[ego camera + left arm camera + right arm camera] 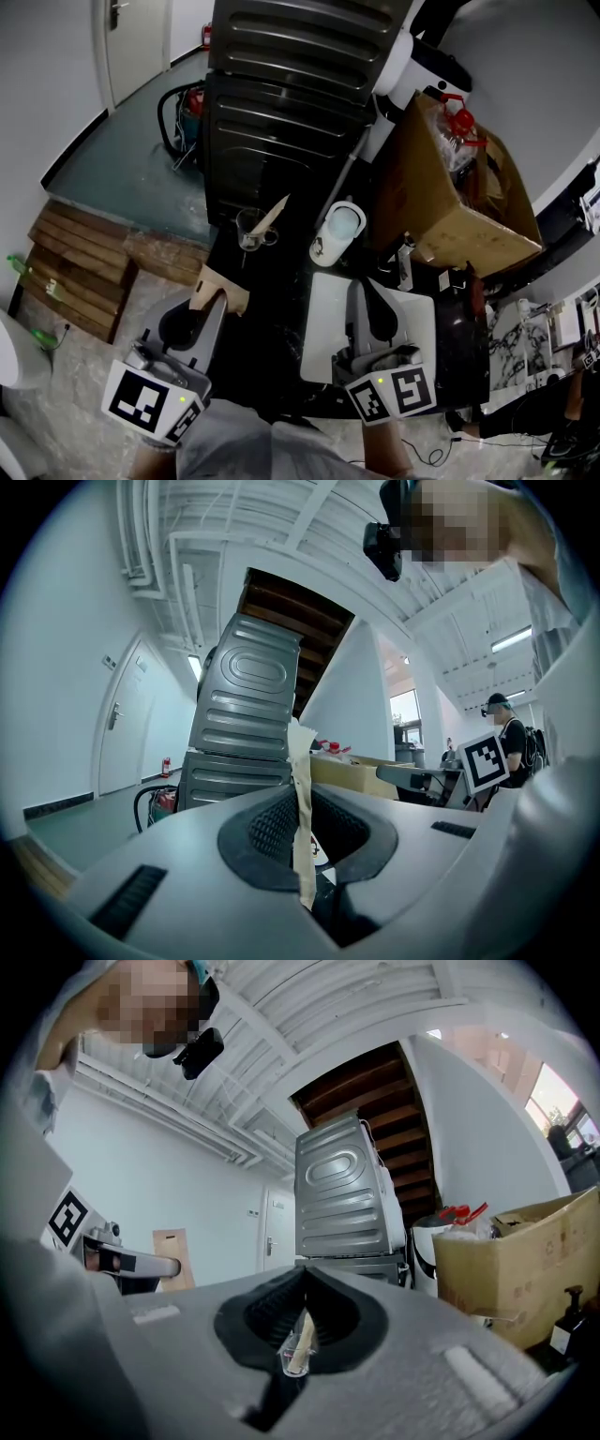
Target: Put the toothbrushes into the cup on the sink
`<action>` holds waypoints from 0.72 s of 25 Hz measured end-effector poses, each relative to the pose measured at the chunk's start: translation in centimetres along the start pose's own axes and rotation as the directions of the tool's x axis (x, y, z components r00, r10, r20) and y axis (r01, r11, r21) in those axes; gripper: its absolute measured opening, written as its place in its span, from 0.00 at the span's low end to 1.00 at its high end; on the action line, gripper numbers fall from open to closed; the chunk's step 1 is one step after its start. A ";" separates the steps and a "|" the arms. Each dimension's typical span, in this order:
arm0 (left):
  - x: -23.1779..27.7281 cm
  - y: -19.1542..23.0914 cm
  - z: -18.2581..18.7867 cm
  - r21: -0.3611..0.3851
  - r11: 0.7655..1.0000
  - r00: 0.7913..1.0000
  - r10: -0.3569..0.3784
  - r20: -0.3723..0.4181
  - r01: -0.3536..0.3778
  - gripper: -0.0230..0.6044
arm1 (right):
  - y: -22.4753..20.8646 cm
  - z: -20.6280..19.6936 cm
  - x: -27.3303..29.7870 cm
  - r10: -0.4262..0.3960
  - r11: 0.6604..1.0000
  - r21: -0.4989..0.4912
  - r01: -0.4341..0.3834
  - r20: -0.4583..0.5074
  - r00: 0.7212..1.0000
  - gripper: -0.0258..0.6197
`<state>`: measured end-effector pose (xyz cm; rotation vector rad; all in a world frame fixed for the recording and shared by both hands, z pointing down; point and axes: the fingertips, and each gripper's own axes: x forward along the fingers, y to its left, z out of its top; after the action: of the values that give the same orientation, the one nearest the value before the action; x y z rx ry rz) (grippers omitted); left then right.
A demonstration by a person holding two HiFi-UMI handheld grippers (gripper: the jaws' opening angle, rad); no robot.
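Observation:
A clear glass cup (250, 231) stands on the dark counter with one wooden toothbrush (272, 215) leaning out of it. My left gripper (208, 298) is below and left of the cup, shut on a brown paper wrapper (221, 287). In the left gripper view the wrapper (301, 808) stands as a thin strip pinched between the jaws of the left gripper (302, 794). My right gripper (364, 287) is over the white sink (322, 328). In the right gripper view, the right gripper (302, 1288) is shut on a wooden toothbrush (297, 1346) in a clear sleeve.
A white jug (337, 232) stands right of the cup. An open cardboard box (459, 202) with a red-capped bottle fills the right side. Stacked grey washing machines (286, 103) rise behind the counter. Wooden slats (80, 267) lie on the floor at left.

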<state>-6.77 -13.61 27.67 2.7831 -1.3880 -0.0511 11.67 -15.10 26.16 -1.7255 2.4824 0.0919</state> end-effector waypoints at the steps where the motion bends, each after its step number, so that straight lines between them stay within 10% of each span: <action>1: 0.0 0.0 0.0 -0.001 1.000 1.000 0.001 -0.002 -0.001 0.09 | 0.0 0.0 0.0 0.001 1.000 0.002 -0.001 -0.001 1.000 0.04; 18: 2.0 0.8 -0.6 -0.015 1.000 1.000 0.000 -0.007 -0.001 0.09 | -0.1 -1.9 -1.0 0.001 1.000 0.023 0.000 -0.059 0.998 0.04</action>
<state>-6.19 -15.66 28.30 2.7676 -1.3807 -0.0513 12.00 -14.37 28.13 -1.7430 2.5146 0.0130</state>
